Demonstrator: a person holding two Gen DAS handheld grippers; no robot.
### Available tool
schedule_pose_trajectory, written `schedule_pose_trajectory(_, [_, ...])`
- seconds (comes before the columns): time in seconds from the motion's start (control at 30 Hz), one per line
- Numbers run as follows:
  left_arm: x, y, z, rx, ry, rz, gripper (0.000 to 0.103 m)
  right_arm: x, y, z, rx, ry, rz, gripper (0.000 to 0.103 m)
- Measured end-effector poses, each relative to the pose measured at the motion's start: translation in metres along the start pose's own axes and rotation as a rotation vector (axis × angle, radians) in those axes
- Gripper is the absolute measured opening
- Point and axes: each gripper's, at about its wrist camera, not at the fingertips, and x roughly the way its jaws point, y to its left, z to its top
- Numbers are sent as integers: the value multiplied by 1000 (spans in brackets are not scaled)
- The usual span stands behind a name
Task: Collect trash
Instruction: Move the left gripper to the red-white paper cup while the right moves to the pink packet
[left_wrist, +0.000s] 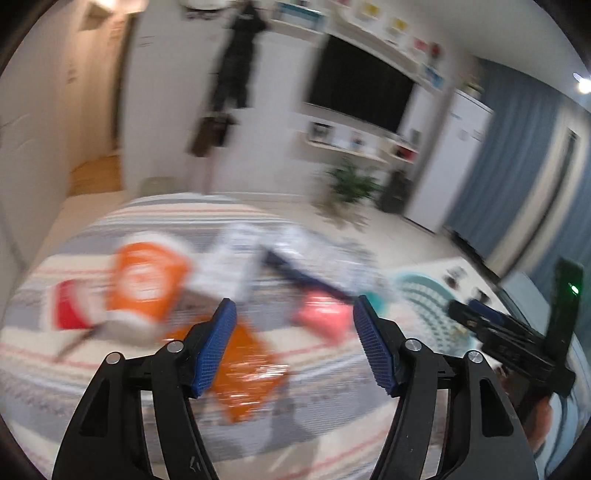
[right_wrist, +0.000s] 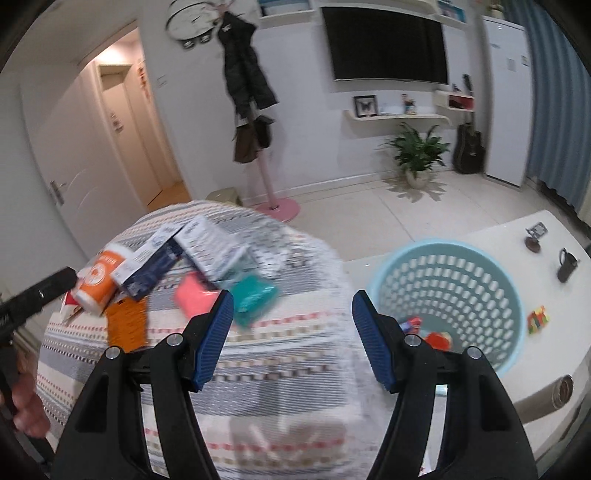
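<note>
Left view, blurred: a striped cloth (left_wrist: 92, 369) fills the lower frame, with an orange cup (left_wrist: 146, 284) at middle left. The left claw (left_wrist: 293, 345) stands apart, empty.

Right view: trash packets (right_wrist: 207, 243) lie at center left, a blue basket (right_wrist: 513, 295) at right. The right claw (right_wrist: 291, 339) stands apart, empty.

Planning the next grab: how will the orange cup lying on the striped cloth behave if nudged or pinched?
The orange cup lies on its side, so a nudge would probably roll it in a curve. It looks like paper, likely light and crushable under a hard pinch. Boxes leaning against it may shift.
</note>
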Motion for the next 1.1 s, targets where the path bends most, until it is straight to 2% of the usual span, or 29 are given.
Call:
schedule_pose_trajectory(0.17, [-18,86,-1,-123,-23,186,67,23,36,-6,-42,36,29,63])
schedule_pose_trajectory(0.3, [-19,137,1,-189,-22,310,76,43,53,-16,-51,76,52,63])
schedule_pose_trajectory(0.33, [-16,144,3,-190,-11,323,77,49,58,-19,-56,90,53,63])
schedule_pose_trajectory(0.6, [23,169,17,-199,70,310,82,65,59,-22,-40,115,33,63])
schedule_pose_trajectory(0.73, [40,177,19,-199,108,371,82,66,51,-17,-25,121,33,67])
schedule_pose_trajectory(0.97, [23,197,-2,-186,145,377,82,79,54,-10,-11,170,94,68])
schedule_pose_trajectory(1.1, [4,207,-13,-168,145,374,82,83,67,-7,-41,170,95,68])
